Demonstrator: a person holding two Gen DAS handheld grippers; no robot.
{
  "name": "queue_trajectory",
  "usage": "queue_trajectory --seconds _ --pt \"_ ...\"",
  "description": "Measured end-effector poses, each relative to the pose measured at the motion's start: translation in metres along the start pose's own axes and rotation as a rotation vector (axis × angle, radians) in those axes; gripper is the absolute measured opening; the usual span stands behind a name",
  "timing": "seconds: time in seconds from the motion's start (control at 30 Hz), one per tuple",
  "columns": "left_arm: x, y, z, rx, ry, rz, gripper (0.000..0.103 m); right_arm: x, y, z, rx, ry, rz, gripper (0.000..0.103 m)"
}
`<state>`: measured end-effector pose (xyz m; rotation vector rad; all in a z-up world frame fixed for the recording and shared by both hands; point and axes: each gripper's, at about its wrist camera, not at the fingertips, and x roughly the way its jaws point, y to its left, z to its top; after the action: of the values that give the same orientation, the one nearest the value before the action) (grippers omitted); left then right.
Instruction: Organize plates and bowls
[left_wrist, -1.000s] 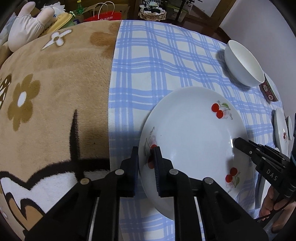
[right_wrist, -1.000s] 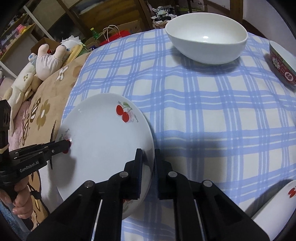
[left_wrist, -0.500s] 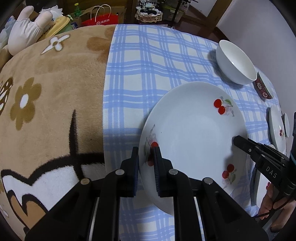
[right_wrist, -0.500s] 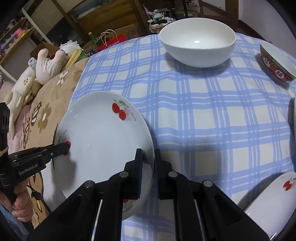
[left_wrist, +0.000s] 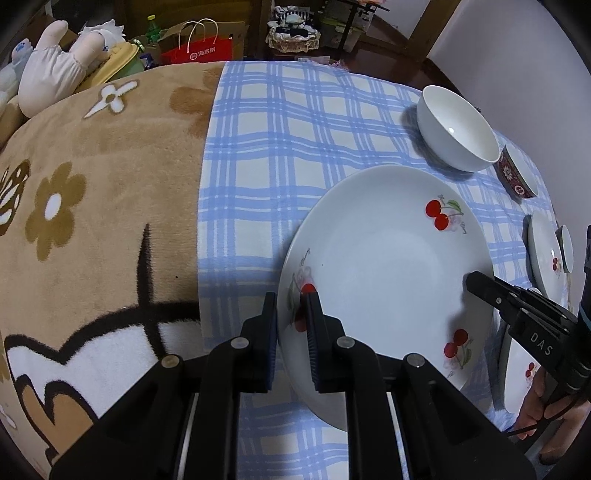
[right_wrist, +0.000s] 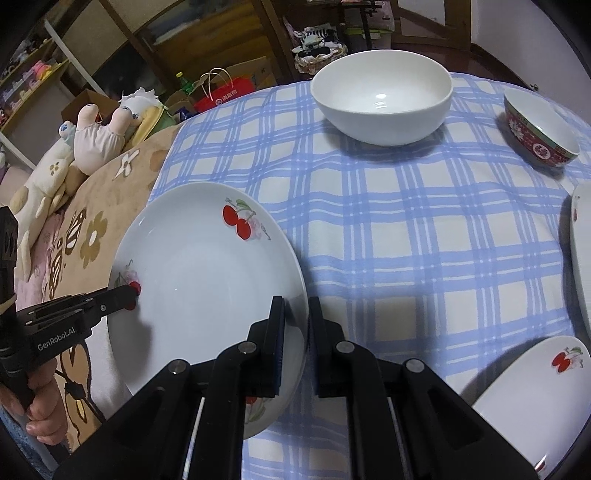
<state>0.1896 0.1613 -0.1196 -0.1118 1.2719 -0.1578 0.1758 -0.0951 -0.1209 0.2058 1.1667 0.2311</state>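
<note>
A large white cherry-print plate (left_wrist: 388, 266) (right_wrist: 207, 288) is held above the blue checked tablecloth (right_wrist: 406, 240). My left gripper (left_wrist: 291, 325) is shut on its left rim. My right gripper (right_wrist: 295, 325) is shut on its right rim and shows as a black finger in the left wrist view (left_wrist: 484, 288). A white bowl (right_wrist: 382, 98) (left_wrist: 456, 129) stands at the far side. A red patterned bowl (right_wrist: 537, 134) (left_wrist: 515, 173) sits to its right. Smaller cherry plates lie at the right (right_wrist: 532, 395) (left_wrist: 545, 251).
A brown flower-print blanket (left_wrist: 92, 206) covers the table's left part. Plush toys (left_wrist: 55, 77) and a red paper bag (left_wrist: 201, 50) lie beyond the far edge. Another white plate edge (right_wrist: 581, 258) shows at the right border.
Both grippers have lifted the large plate together; the table and bowls look farther away and more of the room behind shows.
</note>
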Motion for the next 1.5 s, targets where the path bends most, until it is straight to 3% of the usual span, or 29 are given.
queue_trajectory --seconds 0.57,0.83,1.5 --pt "-0.025 -0.035 0.004 0.025 -0.029 -0.045 0.014 -0.046 -0.022 0.001 0.025 -0.06 0.0 0.012" --pt "-0.042 -0.078 0.003 0.071 -0.051 -0.063 0.014 -0.081 -0.044 0.001 0.047 -0.099 -0.055 0.012" --pt "-0.044 -0.178 -0.026 0.177 -0.02 -0.141 0.014 -0.156 -0.127 -0.046 0.172 -0.159 -0.118 0.01"
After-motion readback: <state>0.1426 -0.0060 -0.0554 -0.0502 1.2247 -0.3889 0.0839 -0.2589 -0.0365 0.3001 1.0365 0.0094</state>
